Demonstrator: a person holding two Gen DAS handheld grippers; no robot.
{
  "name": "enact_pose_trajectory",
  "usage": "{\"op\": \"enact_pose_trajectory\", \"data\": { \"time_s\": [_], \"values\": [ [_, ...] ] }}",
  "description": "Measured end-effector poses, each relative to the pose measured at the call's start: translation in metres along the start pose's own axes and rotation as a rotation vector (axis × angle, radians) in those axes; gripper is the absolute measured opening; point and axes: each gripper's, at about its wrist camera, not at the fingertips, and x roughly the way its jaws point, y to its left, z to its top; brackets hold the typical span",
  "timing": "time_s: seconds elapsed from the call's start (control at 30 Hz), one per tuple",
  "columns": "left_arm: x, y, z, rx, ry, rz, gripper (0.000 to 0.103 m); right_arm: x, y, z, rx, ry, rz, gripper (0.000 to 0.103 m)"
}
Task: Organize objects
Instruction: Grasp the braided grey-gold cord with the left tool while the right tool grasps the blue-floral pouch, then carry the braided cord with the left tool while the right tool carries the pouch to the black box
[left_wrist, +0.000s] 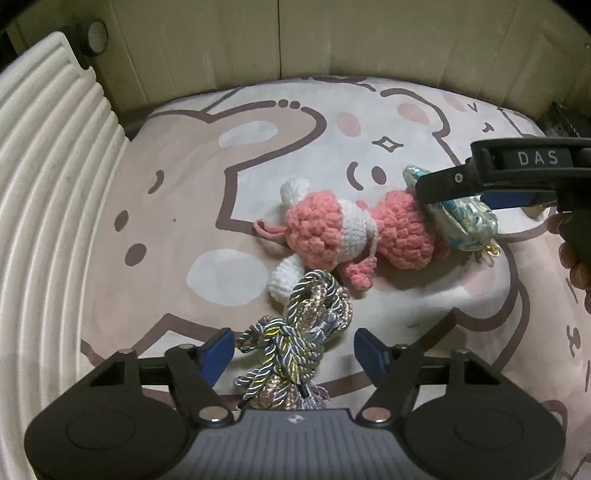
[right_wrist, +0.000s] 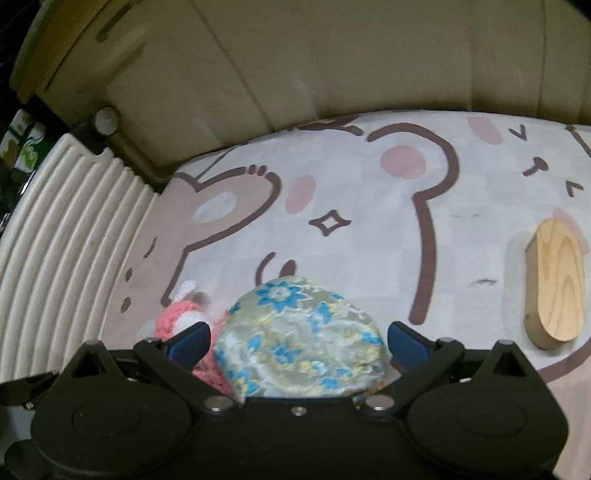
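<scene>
A grey-gold braided cord knot (left_wrist: 299, 332) lies on the cartoon mat (left_wrist: 166, 229) between the open jaws of my left gripper (left_wrist: 293, 349). Beyond it lies a pink and white crochet doll (left_wrist: 343, 232), which also shows in the right wrist view (right_wrist: 184, 317). A blue-flowered brocade pouch (left_wrist: 461, 221) lies against the doll's right side. My right gripper (right_wrist: 297, 341) is open with its jaws on either side of the pouch (right_wrist: 299, 339), not closed on it. In the left wrist view the right gripper (left_wrist: 480, 188) reaches in from the right over the pouch.
A white ribbed board (left_wrist: 48, 221) runs along the mat's left edge. A beige wall panel (left_wrist: 295, 40) stands behind the mat. An oval wooden block (right_wrist: 557, 291) lies on the mat at the right in the right wrist view.
</scene>
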Motion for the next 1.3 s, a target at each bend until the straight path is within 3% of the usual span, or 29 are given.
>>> {"op": "enact_pose_trajectory", "data": {
  "time_s": [0.13,0.2,0.33,0.57,0.93,1.3],
  "values": [
    [0.008,-0.003,0.0,0.012,0.019,0.007,0.066,0.003,-0.008,-0.001,0.027,0.016,0.027,0.103],
    [0.011,-0.005,-0.001,0.018,0.034,0.01,0.057,0.007,-0.009,-0.002,0.042,0.043,0.04,0.103],
    [0.012,-0.006,0.0,0.029,0.055,0.034,0.044,0.006,-0.009,-0.004,0.066,0.054,0.059,0.092],
    [0.001,-0.006,0.002,0.0,0.034,0.026,0.042,-0.007,-0.003,-0.008,0.012,0.024,0.018,0.088],
    [-0.042,-0.019,0.013,-0.086,-0.094,0.004,0.041,-0.068,0.005,-0.008,-0.07,-0.086,-0.03,0.088],
    [-0.088,-0.05,0.014,-0.096,-0.213,-0.06,0.041,-0.129,-0.002,-0.021,-0.094,-0.171,-0.085,0.088]
  ]
}}
